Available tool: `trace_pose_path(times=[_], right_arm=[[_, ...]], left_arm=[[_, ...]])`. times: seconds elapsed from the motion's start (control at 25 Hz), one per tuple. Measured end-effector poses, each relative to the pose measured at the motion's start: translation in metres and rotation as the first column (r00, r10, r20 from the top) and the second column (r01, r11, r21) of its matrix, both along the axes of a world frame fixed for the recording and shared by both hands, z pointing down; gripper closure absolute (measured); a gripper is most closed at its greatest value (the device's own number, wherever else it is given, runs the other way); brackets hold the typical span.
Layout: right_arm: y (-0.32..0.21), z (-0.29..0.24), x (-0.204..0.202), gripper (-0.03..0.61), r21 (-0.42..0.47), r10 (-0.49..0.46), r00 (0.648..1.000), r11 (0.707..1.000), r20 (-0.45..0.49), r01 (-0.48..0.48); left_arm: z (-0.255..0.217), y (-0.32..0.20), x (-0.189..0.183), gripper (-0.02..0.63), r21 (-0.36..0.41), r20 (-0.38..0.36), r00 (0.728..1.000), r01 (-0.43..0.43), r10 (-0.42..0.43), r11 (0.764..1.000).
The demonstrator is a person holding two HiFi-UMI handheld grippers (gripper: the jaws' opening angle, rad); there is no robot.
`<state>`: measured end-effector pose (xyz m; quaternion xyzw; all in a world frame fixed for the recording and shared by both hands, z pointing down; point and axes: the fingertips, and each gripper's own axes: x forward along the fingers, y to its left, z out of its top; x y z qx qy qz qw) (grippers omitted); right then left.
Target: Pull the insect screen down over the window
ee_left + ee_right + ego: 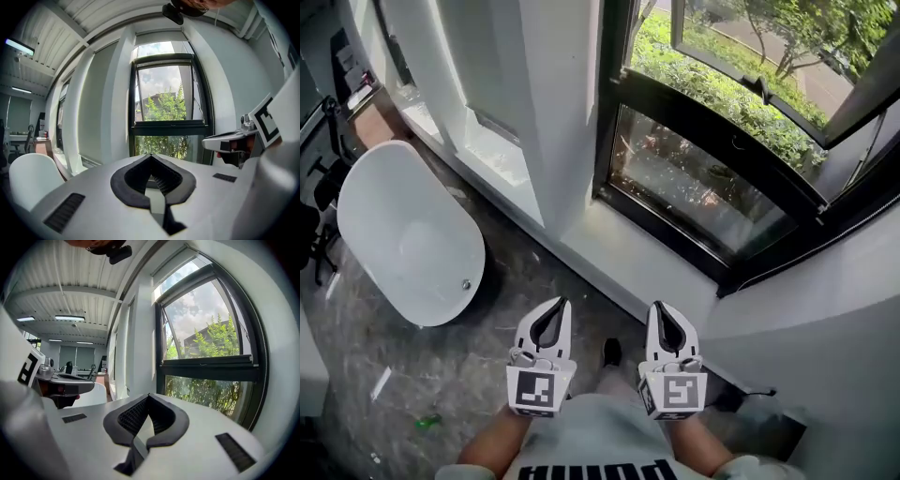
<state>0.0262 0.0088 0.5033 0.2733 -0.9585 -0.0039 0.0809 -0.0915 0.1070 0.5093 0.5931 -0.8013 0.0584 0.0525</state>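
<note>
A: Where is the insect screen?

B: We see no mesh over the black-framed window [712, 139]. We judge it sits rolled in the pale grey strip [159, 37] along the window's top, long axis level.

A: And our fingers?

B: Pressed together and empty on the white left gripper [555, 309] and white right gripper [664, 314], low before the window's white sill [609, 248]. The strip lies up and ahead, and the right looks slightly nearer. The white oval tub [408, 234] stands well left of the window.
</note>
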Motion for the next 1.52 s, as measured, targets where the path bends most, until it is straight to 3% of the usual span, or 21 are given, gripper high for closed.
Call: trace_pose_path(times=[0.32,0.52,0.84,1.52], right_arm=[[0.096,0.011,0.027,0.572,-0.031,0.006,1.0,0.999,-0.021,-0.006],[0.124,0.025,0.039,0.572,-0.039,0.016,1.0,0.999,-0.016,-0.016],[0.145,0.051,0.045,0.575,-0.071,0.053,0.998,0.996,-0.023,-0.054],[0.15,0.046,0.032,0.575,-0.053,0.057,0.998,0.997,-0.008,-0.057]], left_arm=[[0.015,0.087,0.024,0.601,-0.005,-0.063,0.998,-0.015,0.015,1.0],[0.027,0.116,0.032,0.601,0.0,-0.033,0.999,-0.017,0.017,1.0],[0.047,0.139,0.034,0.601,-0.007,-0.023,1.0,-0.018,0.018,1.0],[0.04,0.141,0.025,0.601,0.011,-0.022,1.0,-0.017,0.017,1.0]])
